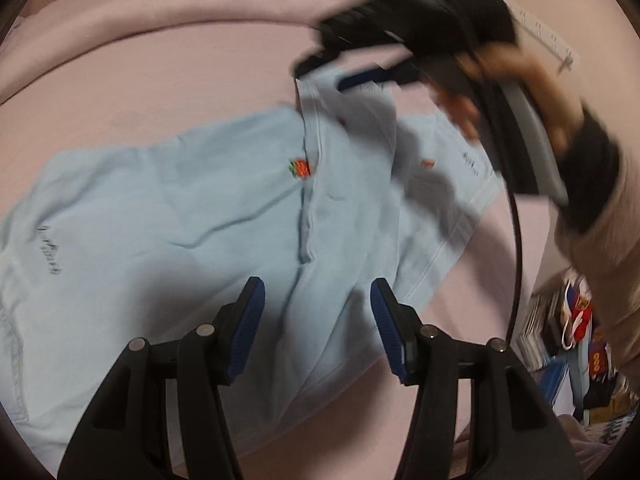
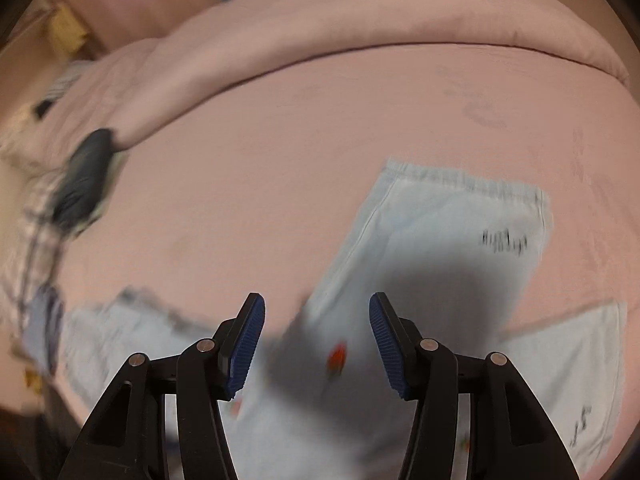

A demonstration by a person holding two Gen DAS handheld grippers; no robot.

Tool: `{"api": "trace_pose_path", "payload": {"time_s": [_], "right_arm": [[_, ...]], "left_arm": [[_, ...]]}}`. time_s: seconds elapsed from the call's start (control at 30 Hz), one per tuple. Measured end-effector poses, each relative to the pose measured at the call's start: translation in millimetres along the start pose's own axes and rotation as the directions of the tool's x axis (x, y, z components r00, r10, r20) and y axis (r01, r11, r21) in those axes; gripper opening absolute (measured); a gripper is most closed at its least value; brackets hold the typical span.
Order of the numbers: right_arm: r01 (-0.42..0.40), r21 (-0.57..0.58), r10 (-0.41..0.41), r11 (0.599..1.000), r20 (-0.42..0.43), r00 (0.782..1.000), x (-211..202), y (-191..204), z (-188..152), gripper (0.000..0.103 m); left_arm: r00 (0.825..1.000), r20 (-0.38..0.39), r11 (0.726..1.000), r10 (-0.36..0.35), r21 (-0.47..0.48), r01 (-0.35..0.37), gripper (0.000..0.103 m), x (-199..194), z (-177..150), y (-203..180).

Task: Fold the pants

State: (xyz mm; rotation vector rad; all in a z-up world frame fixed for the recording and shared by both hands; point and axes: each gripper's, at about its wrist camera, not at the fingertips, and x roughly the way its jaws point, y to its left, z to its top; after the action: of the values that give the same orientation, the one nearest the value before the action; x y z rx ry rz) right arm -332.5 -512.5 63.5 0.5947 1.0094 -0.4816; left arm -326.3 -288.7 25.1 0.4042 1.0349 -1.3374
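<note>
Light-blue pants [image 1: 192, 216] lie spread on pink bed [image 1: 168, 80], centre frame, half folded. Left hand-held gripper [image 1: 318, 320] and right hand-held gripper [image 2: 317, 336] hover spread, empty, likely positioning to regrasp.

Pants [image 1: 192, 216] spread flat on the bedsheet [image 1: 160, 80] below your left gripper [image 1: 317, 320], your right gripper [image 2: 317, 328] above one pant leg, rolled duvet [image 2: 360, 28] behind them.
</note>
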Motion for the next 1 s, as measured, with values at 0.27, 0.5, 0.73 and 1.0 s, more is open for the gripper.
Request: {"api": "trace_pose_path", "payload": {"time_s": [0.27, 0.5, 0.73, 1.0], "right_arm": [[0.082, 0.021, -0.081, 0.996, -0.014, 0.997, 18.7, -8.6, 6.9, 0.005], [-0.173, 0.166, 0.114, 0.971, 0.316, 0.942, -105.5, -77.0, -67.6, 0.005], [-0.226, 0.32, 0.099, 0.92, 0.368, 0.925, -123.1, -145.3, -167.6, 0.005], [-0.434, 0.499, 0.18, 0.75, 0.477, 0.86, -99.5, -188.5, -201.1, 0.043]], "left_arm": [[0.998, -0.026, 0.998, 0.048, 0.044, -0.047, 0.012, 12.7, -3.2, -7.0], [0.999, 0.006, 0.995, 0.043, 0.093, -0.044, 0.008, 4.9, -13.4, -20.1], [0.997, -0.015, 0.981, 0.081, 0.176, -0.077, 0.009, 1.1, -18.6, -27.2], [0.989, -0.043, 0.962, 0.139, 0.244, -0.124, 0.012, 7.6, -11.4, -35.6]]}}
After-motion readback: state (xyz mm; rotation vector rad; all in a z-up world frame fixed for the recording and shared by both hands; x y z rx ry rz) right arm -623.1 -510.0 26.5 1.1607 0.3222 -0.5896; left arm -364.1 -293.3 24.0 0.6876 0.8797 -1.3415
